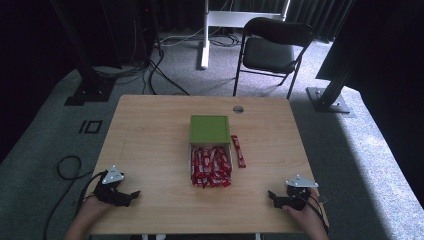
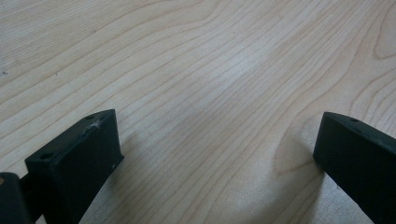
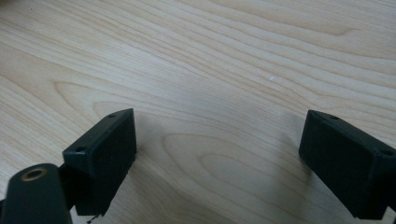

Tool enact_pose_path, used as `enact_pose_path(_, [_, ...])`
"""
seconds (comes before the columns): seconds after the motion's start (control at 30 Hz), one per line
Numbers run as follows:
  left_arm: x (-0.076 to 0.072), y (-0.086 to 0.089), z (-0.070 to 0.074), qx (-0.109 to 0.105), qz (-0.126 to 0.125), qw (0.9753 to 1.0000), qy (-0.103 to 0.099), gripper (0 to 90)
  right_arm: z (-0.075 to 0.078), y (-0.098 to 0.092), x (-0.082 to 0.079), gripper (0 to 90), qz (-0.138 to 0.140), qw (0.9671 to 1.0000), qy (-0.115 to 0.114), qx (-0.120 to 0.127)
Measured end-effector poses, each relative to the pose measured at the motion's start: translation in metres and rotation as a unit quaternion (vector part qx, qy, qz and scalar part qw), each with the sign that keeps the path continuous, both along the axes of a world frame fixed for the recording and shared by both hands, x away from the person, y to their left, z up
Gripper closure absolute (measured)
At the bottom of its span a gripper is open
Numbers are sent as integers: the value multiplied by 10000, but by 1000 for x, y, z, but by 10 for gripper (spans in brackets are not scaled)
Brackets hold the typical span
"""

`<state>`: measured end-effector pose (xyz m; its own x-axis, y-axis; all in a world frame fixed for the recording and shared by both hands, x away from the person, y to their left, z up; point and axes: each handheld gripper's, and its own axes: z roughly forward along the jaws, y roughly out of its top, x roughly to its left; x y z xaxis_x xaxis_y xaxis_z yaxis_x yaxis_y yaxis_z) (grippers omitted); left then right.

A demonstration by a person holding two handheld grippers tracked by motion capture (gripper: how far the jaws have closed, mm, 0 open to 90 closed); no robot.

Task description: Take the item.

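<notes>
A green box lid (image 1: 209,129) lies at the middle of the wooden table (image 1: 150,135). Directly in front of it is a tray packed with several red candy packets (image 1: 211,166). One red packet (image 1: 239,150) lies loose to the right of the tray. My left gripper (image 1: 132,195) rests near the front left edge, open, with bare wood between its jaws (image 2: 217,140). My right gripper (image 1: 272,196) rests near the front right edge, also open over bare wood (image 3: 219,137). Both are well short of the packets.
A round grommet hole (image 1: 238,109) sits near the table's far edge. Beyond the table stands a black folding chair (image 1: 272,47), with a white stand (image 1: 206,35) and dark frame posts (image 1: 87,75) on the grey carpet. A cable (image 1: 67,167) loops on the floor at left.
</notes>
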<state>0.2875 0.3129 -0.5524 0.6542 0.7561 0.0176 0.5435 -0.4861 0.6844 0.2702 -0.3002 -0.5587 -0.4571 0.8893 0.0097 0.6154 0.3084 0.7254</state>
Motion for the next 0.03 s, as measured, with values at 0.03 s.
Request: enact_pose_path(0.03, [0, 0, 0, -3, 2, 10000, 0, 15, 0, 0, 0, 108, -1, 10000, 1, 1])
